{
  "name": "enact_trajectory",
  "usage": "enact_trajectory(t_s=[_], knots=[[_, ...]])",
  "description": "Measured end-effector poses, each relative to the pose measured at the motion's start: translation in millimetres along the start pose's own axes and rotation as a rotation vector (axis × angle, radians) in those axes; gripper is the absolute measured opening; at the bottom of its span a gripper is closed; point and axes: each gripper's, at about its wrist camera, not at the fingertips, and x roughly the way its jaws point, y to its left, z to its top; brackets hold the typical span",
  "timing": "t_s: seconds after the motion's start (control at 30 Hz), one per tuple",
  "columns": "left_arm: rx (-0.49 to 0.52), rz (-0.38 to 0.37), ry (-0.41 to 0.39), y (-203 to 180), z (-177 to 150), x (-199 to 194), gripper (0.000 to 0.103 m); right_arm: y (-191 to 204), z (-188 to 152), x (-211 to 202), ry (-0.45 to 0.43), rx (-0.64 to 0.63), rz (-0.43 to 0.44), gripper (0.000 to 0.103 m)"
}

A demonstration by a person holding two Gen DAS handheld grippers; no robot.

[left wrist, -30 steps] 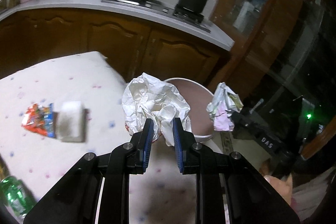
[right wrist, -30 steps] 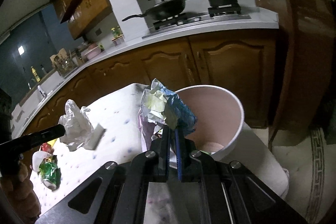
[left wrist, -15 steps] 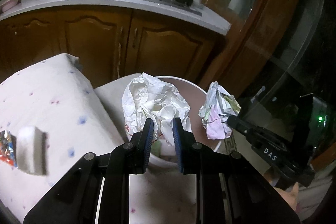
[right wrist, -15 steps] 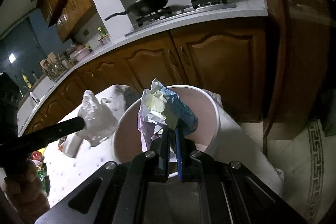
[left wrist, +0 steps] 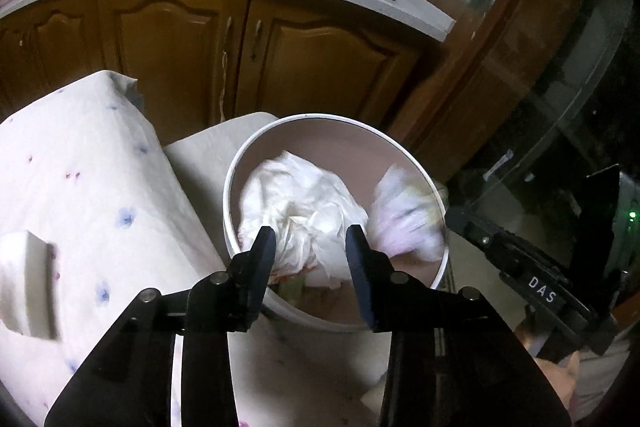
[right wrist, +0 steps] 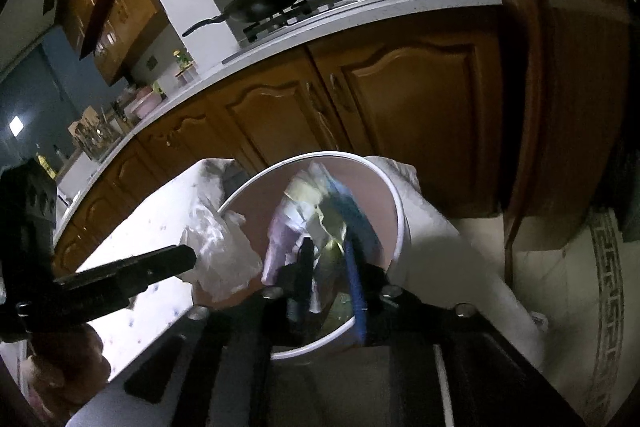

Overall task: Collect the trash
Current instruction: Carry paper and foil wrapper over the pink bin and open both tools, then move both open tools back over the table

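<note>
1. Two grippers stood over the round waste bin (left wrist: 236, 183), which sat on the floor against the end of the cloth-covered table (left wrist: 80, 163).
2. Left gripper (left wrist: 310, 233): its jaws had just been opening and stood moderately apart. The crumpled white paper (left wrist: 296, 203) lay blurred between and beyond them, inside the bin; the pads did not appear to press on it.
3. Right gripper (right wrist: 328, 247): its jaws had just been opening to a narrow gap. The crumpled coloured wrapper (right wrist: 316, 211) was blurred in front of them, over the bin's mouth; whether it still touched a pad could not be told.
4. Remaining on the table: a white block (left wrist: 26, 275) near the left edge.
5. Risk, as judged: the wrapper sat near the rim in the left view, so it could tip out onto the floor. The light paper could also cling to a pad and be dragged back out on withdrawal.
</note>
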Motion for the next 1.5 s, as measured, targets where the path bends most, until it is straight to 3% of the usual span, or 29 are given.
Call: enact_trajectory(t_s=[0.1,0.47,0.67,0.73,0.9,1.5], knots=[[-0.008,-0.001,-0.006,0.6,-1.6,-3.2,0.039,0.0,0.1,-1.0,-0.003,0.003,0.0,0.031],[-0.037,0.014,-0.033,10.3,-18.6,-28.0,0.045,11.4,-1.2,-17.0,-0.033,-0.002,0.013,0.042],[-0.058,0.056,-0.083,20.2,-34.8,-55.7,0.06,25.5,-6.3,-24.7,-0.04,-0.019,0.036,0.064],[-0.074,0.066,-0.106,26.5,-42.7,-68.9,0.065,32.6,-9.4,-27.5,-0.04,-0.023,0.057,0.076],[-0.096,0.107,-0.157,39.5,-60.7,-99.4,0.072,54.2,-17.5,-34.7,-0.048,-0.049,0.093,0.087],[-0.19,0.22,-0.279,102.4,-145.7,-182.0,0.078,143.5,-75.8,-34.3,-0.031,-0.155,0.193,0.092]])
